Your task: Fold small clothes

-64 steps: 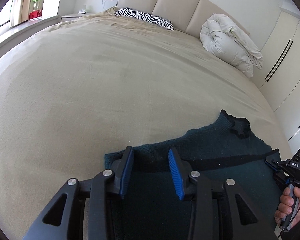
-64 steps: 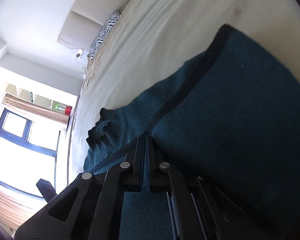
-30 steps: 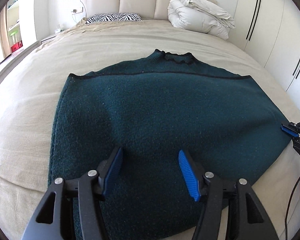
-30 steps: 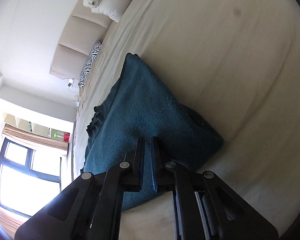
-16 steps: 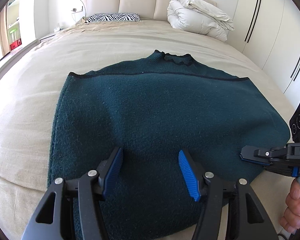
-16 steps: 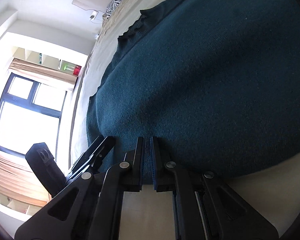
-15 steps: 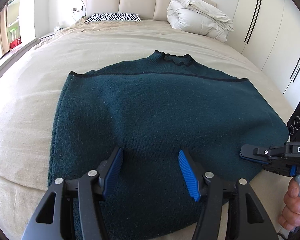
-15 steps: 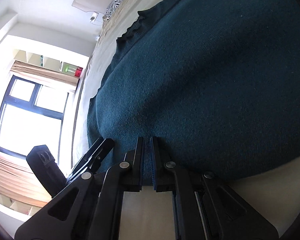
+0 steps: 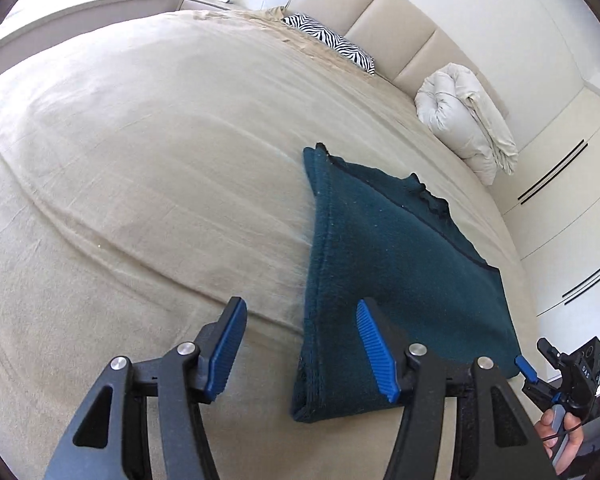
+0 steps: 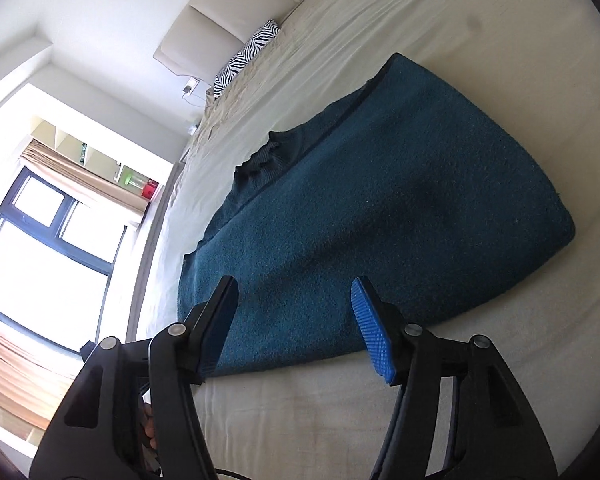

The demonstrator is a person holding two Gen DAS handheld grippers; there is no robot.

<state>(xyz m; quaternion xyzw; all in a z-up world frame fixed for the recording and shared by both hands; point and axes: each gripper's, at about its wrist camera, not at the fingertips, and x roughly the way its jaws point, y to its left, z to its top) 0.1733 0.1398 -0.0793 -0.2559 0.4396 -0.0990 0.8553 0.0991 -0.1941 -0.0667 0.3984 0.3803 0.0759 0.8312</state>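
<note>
A dark teal knit sweater [image 9: 396, 264] lies flat on the beige bed [image 9: 148, 168], its ruffled collar [image 9: 432, 200] toward the headboard. In the right wrist view the sweater [image 10: 380, 208] fills the middle. My left gripper [image 9: 300, 344] is open and empty, just above the sweater's near left corner. My right gripper [image 10: 292, 320] is open and empty over the sweater's near hem; it also shows at the lower right of the left wrist view [image 9: 540, 364], held by a hand.
A zebra-striped pillow [image 9: 332, 42] and a rolled white duvet [image 9: 468, 116] lie by the padded headboard [image 9: 384, 36]. White wardrobes [image 9: 568, 200] stand to the right. A window [image 10: 40, 252] and a nightstand are to the left.
My right gripper has opened; it was shut half a second ago. My left gripper has swung left to the sweater's left edge and stays open.
</note>
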